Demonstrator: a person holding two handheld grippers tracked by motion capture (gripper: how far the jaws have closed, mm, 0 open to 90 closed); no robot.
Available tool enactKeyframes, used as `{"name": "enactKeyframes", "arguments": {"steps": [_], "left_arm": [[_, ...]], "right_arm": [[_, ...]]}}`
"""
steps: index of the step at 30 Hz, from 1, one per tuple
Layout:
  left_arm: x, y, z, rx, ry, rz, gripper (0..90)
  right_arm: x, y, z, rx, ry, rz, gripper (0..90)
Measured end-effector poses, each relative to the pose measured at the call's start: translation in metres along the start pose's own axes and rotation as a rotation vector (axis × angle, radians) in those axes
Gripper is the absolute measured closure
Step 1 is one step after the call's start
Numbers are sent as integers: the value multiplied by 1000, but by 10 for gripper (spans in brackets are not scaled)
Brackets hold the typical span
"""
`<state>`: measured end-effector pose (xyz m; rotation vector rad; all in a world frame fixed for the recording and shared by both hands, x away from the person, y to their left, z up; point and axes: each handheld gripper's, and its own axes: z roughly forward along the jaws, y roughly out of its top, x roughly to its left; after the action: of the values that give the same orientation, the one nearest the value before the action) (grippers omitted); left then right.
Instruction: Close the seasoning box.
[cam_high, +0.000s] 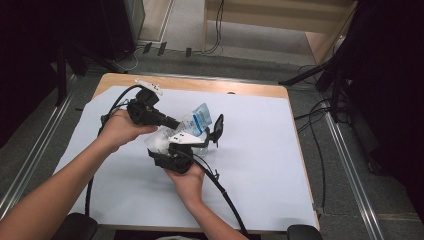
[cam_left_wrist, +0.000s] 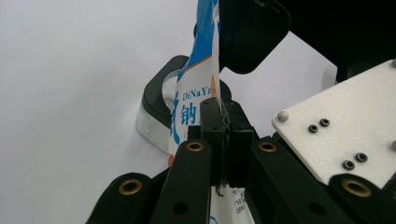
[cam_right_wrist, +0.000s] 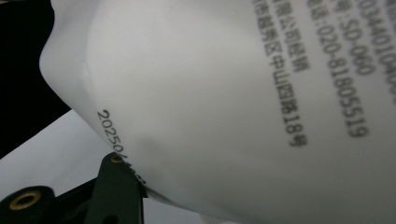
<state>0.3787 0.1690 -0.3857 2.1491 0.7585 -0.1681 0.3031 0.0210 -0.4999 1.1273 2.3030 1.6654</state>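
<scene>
A blue and white printed pouch (cam_high: 201, 120) hangs between the two grippers above the table's middle. My left gripper (cam_high: 172, 121) comes in from the left, and its jaws are shut on the pouch's thin sealed edge (cam_left_wrist: 212, 100); the left gripper (cam_left_wrist: 222, 114) pinches it flat. My right gripper (cam_high: 194, 136) is held from below with its jaws spread wide and the pouch's body between them. One of its fingers (cam_high: 217, 127) stands just right of the pouch. In the right gripper view the pouch's white back (cam_right_wrist: 243, 93) with black print is very close, resting against one finger (cam_right_wrist: 116, 186).
A white sheet (cam_high: 260, 165) covers the wooden table (cam_high: 235, 89). Cables (cam_high: 227, 197) trail from both grippers toward the front edge. The right gripper's white top plate (cam_left_wrist: 345, 126) sits close beside the left jaws. Dark stands and floor cables (cam_high: 320, 120) lie right of the table.
</scene>
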Motion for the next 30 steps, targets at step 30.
{"name": "enactKeyframes", "arguments": {"steps": [30], "left_arm": [[-1,6,3,0,6,8,900]], "right_arm": [[-4,4,-3,-10,4,22,500]]}}
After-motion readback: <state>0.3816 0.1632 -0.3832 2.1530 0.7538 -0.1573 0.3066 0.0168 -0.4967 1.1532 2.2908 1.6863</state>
